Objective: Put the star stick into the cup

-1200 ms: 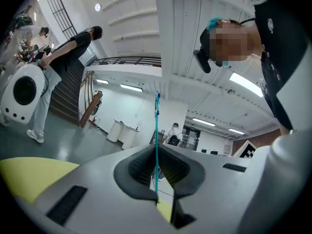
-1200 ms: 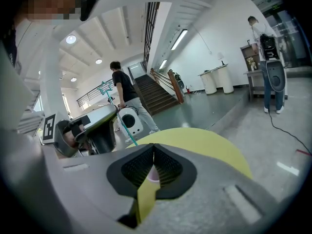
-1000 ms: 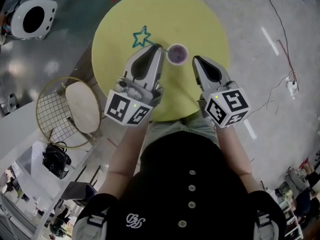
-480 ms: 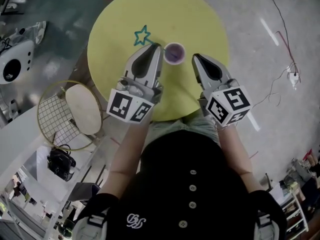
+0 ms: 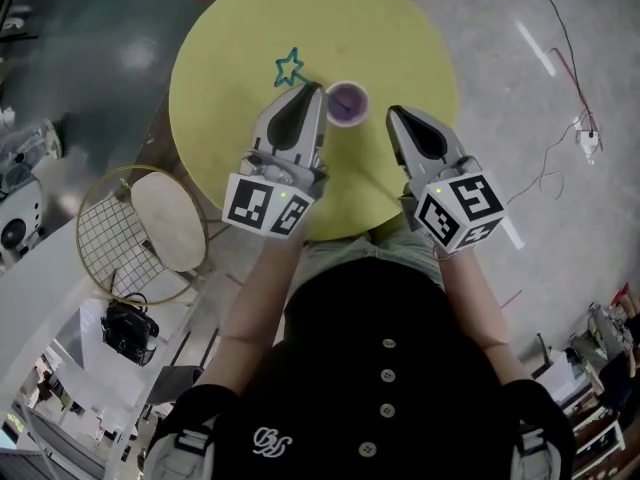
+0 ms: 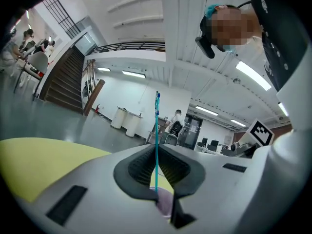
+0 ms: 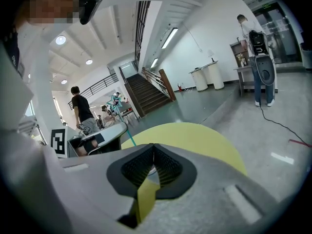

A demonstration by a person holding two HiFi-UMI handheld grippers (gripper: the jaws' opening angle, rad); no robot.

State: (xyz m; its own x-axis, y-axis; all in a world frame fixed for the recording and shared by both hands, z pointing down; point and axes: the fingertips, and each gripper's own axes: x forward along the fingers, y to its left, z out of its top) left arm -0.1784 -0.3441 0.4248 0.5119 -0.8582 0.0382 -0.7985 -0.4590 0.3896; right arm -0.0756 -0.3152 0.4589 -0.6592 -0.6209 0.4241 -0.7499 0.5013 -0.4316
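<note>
Half done, at a guess: star stick (image 5: 289, 66) up off the yellow table (image 5: 400, 28) and carried to the purple cup (image 5: 347, 101), but not yet released into it. Left to do: sinking the lower end through the cup's mouth, then letting go.

Nearest, past the dark buttoned top (image 5: 385, 368), both marker cubes (image 5: 262, 206), then the two grippers reaching out side by side over the table's near edge. Right gripper (image 5: 392, 114) idle to the right of the cup, apart from it, pads pressed together at the tips with nothing between them, only a sliver of yellow tabletop showing through the gap behind. Left gripper (image 5: 318, 87) closed tight on the stick's thin teal shaft, tips just beside the cup's left rim. Shaft upright between the ribbed pads in the left gripper view, with a patch of the cup's purple directly under the jaws. Lower end of the stick hidden by the jaw body; inside the rim or merely above it, impossible to say. Farther out, the open teal star standing clear past the fingertips, over bare tabletop. Beyond the far rim, grey floor (image 5: 600, 248) only.
</note>
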